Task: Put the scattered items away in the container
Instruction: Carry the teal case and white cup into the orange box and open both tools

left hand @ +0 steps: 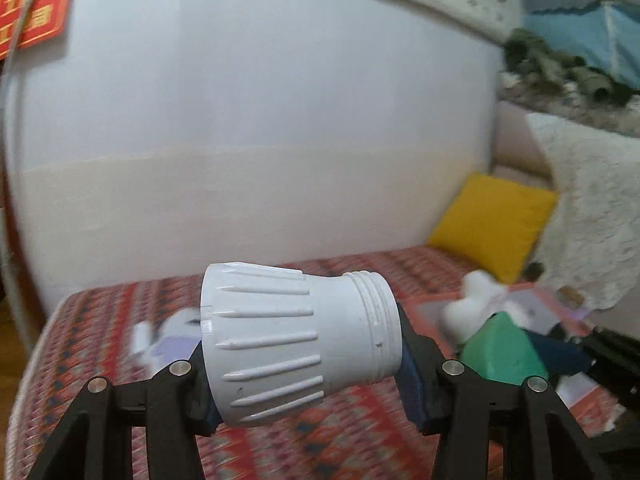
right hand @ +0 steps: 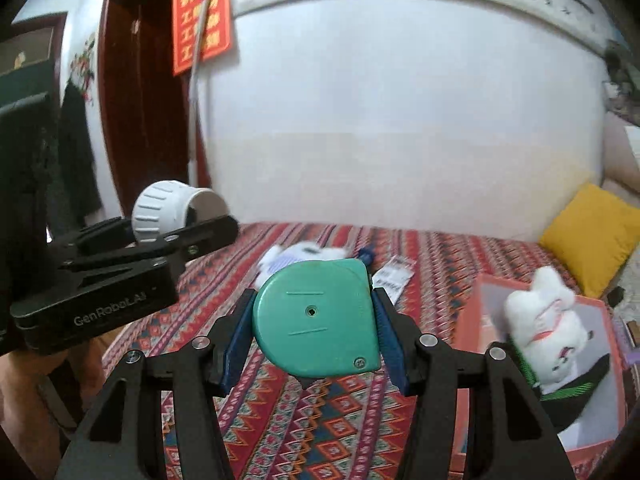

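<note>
My left gripper (left hand: 304, 364) is shut on a white ribbed plastic pipe fitting (left hand: 296, 344), held crosswise above the patterned bed. The right wrist view shows that fitting (right hand: 168, 210) at the left in the left gripper (right hand: 132, 240). My right gripper (right hand: 314, 320) is shut on a green tape measure (right hand: 316, 316), lifted over the bed; the left wrist view shows it (left hand: 500, 352) at the lower right. The pink open box (right hand: 600, 312) lies on the bed at the right, with a white plush cat (right hand: 548, 320) in it. The plush (left hand: 476, 300) shows blurred.
The bed has a red patterned cover (right hand: 320, 420). A white and purple item (right hand: 296, 258) and a paper tag (right hand: 394, 276) lie on it behind the tape measure. A yellow cushion (right hand: 592, 236) leans at the far right, the white wall (right hand: 400, 100) behind.
</note>
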Available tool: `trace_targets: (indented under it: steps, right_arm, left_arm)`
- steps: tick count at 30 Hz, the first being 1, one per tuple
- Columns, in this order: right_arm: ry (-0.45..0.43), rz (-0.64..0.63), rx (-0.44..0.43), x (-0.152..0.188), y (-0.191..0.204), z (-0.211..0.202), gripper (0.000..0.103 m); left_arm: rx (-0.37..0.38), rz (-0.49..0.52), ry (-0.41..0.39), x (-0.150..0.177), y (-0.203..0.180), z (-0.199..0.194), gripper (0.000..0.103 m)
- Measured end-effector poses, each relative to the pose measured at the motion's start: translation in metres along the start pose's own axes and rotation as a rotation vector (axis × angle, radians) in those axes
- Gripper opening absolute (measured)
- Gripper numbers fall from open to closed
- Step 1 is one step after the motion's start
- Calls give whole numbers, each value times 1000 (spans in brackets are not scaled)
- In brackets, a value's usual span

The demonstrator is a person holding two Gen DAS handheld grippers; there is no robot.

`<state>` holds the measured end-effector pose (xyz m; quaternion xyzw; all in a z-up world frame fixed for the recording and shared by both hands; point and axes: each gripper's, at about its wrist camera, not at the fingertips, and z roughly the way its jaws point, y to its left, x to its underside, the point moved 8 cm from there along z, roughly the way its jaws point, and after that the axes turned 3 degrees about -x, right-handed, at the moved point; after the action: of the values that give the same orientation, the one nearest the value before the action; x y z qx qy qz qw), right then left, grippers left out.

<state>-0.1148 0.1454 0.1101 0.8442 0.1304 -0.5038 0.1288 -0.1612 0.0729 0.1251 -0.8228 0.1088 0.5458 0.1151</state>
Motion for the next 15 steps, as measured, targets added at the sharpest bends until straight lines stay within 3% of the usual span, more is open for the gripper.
trace_targets:
  steps: [6,15]
  right_arm:
    - [-68,39,133,-7,-58,-34,59]
    - [-50,162,349,14,-182,-63,59]
  left_arm:
    - [103,58,9,-13,-81,22,57]
    - [239,114,105,12,-177,76,57]
